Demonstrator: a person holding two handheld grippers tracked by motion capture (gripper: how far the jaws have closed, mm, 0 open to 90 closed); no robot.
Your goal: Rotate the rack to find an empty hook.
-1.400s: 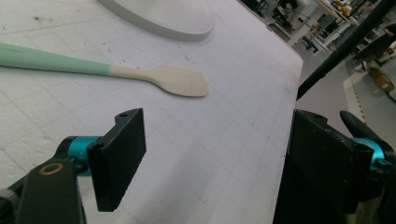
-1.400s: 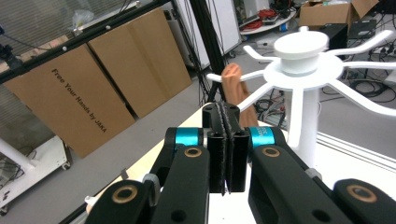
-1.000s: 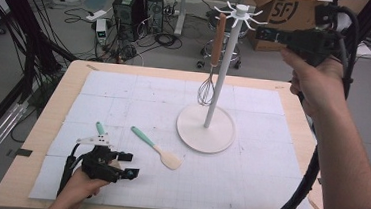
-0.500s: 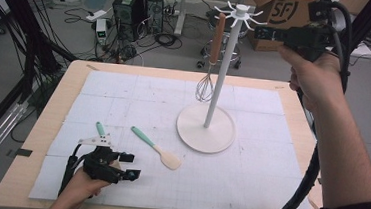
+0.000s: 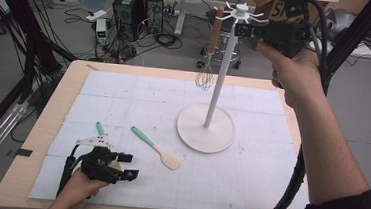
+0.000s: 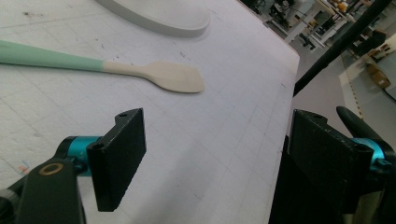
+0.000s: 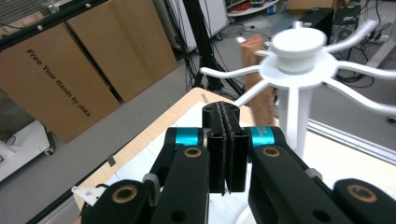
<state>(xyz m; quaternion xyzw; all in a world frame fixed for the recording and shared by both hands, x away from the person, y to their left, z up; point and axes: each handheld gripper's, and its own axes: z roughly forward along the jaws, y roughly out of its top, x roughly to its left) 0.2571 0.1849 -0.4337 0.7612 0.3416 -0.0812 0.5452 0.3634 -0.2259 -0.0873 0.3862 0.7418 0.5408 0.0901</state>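
We hold the right gripper (image 5: 252,30) high beside the top of the white rack (image 5: 218,87), its jaws clenched on nothing, just off the ring of thin white hooks where a whisk (image 5: 208,61) with a brown wooden handle hangs from one arm over the far side of the desk (image 5: 41,123). Our left gripper (image 5: 129,166) rests low on the white mat, jaws released and empty, near a spatula (image 5: 156,148) with a mint-green handle and cream blade lying flat before the rack's round base.
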